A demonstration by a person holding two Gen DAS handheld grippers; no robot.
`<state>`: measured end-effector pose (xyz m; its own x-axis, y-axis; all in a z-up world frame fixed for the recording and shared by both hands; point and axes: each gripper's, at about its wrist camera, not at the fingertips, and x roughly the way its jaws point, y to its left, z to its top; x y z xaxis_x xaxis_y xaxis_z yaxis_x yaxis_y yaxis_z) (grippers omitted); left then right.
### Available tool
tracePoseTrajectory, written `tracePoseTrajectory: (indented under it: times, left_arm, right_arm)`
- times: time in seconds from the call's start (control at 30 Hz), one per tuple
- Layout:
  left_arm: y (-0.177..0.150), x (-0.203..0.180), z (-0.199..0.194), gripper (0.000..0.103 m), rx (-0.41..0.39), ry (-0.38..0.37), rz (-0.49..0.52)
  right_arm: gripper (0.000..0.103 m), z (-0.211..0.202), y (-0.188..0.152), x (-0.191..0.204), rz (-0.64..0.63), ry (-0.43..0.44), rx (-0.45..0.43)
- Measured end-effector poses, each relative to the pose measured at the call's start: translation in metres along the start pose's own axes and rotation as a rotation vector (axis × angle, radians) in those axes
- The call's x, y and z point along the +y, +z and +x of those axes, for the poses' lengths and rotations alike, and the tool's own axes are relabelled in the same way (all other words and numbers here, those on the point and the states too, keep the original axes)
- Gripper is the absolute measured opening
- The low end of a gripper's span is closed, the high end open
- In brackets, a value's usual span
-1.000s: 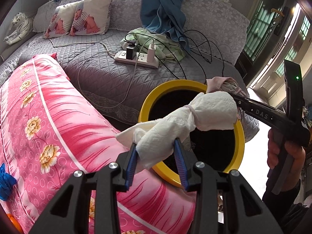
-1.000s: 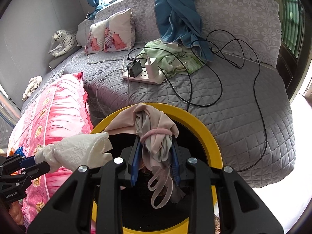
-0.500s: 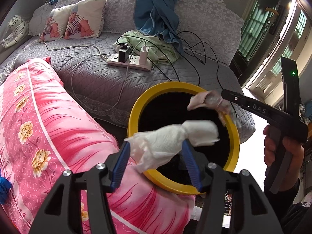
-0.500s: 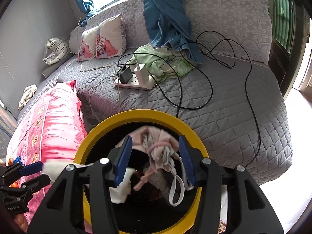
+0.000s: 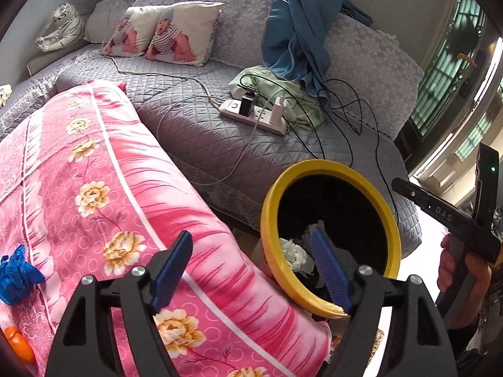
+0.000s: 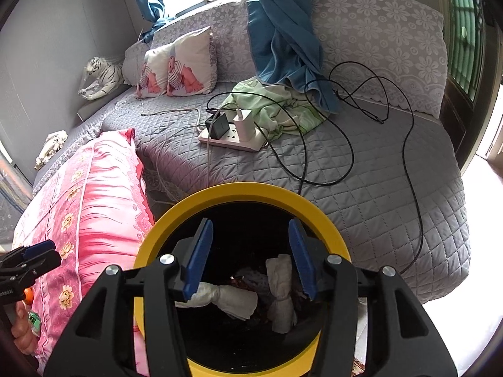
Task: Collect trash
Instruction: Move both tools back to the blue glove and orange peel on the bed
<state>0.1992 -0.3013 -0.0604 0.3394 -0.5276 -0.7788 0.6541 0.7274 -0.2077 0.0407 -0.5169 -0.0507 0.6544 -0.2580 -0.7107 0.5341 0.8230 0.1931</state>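
Note:
A yellow-rimmed black bin (image 5: 330,165) (image 6: 251,188) stands between the pink quilt and the grey bed. Inside it lie a white tissue wad (image 6: 229,295) (image 5: 295,256) and a second knotted wad (image 6: 281,282). My left gripper (image 5: 251,235) hangs over the quilt's edge beside the bin's left rim, its jaws opening with nothing between them. My right gripper (image 6: 250,223) is open above the bin's mouth, also empty. A crumpled blue glove (image 5: 15,275) and an orange object (image 5: 17,341) lie on the quilt at far left.
The pink flowered quilt (image 5: 110,188) fills the left. On the grey quilted bed (image 6: 361,188) lie a white power strip (image 6: 232,138) with chargers, black cables (image 6: 345,144) and a green cloth (image 6: 276,106). A blue curtain (image 6: 279,31) hangs behind.
Both grippers opened. The white tissue wad left the left gripper and the pink cloth bundle left the right one; both dropped into the bin. The left gripper drew back leftward.

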Motion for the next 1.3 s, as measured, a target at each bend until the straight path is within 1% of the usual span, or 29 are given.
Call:
tracePoseTrajectory:
  times: [0.1, 0.17, 0.27, 0.37, 0.5, 0.6, 0.7, 0.83, 0.9, 1.0, 1.1, 1.3]
  left_arm:
    - [0.0, 0.02, -0.015, 0.074, -0.022, 0.035, -0.021]
    - [-0.002, 0.037, -0.027, 0.075, -0.038, 0.064, -0.036]
    - [-0.005, 0.065, -0.046, 0.076, -0.058, 0.112, -0.072]
    - [-0.011, 0.098, -0.068, 0.078, -0.078, 0.148, -0.125]
    - [-0.022, 0.147, -0.102, 0.08, -0.119, 0.223, -0.201]
    - [-0.032, 0.185, -0.127, 0.081, -0.148, 0.261, -0.273]
    - [-0.043, 0.215, -0.149, 0.081, -0.182, 0.307, -0.331]
    - [-0.062, 0.249, -0.173, 0.084, -0.211, 0.349, -0.395]
    - [-0.073, 0.263, -0.182, 0.085, -0.219, 0.37, -0.422]
    - [-0.089, 0.281, -0.19, 0.085, -0.223, 0.381, -0.464]
    - [-0.105, 0.296, -0.194, 0.089, -0.223, 0.387, -0.492]
    - [-0.126, 0.32, -0.19, 0.091, -0.186, 0.441, -0.489]
  right_arm:
    - [0.049, 0.0, 0.001, 0.018, -0.031, 0.026, 0.004]
    - [0.053, 0.0, 0.0, 0.031, -0.053, 0.049, 0.007]
    - [0.054, 0.001, -0.002, 0.055, -0.095, 0.089, 0.016]
    - [0.054, 0.004, -0.006, 0.081, -0.139, 0.13, 0.03]
    - [0.055, 0.006, -0.011, 0.123, -0.212, 0.206, 0.054]
    - [0.058, 0.007, -0.017, 0.156, -0.27, 0.262, 0.064]
    - [0.058, 0.01, -0.026, 0.189, -0.324, 0.319, 0.089]
    - [0.058, 0.015, -0.039, 0.231, -0.393, 0.365, 0.12]
    - [0.058, 0.017, -0.045, 0.251, -0.425, 0.391, 0.132]
    - [0.059, 0.018, -0.054, 0.278, -0.469, 0.422, 0.145]
    - [0.065, 0.022, -0.062, 0.301, -0.503, 0.467, 0.161]
    - [0.065, 0.032, -0.083, 0.354, -0.595, 0.544, 0.19]
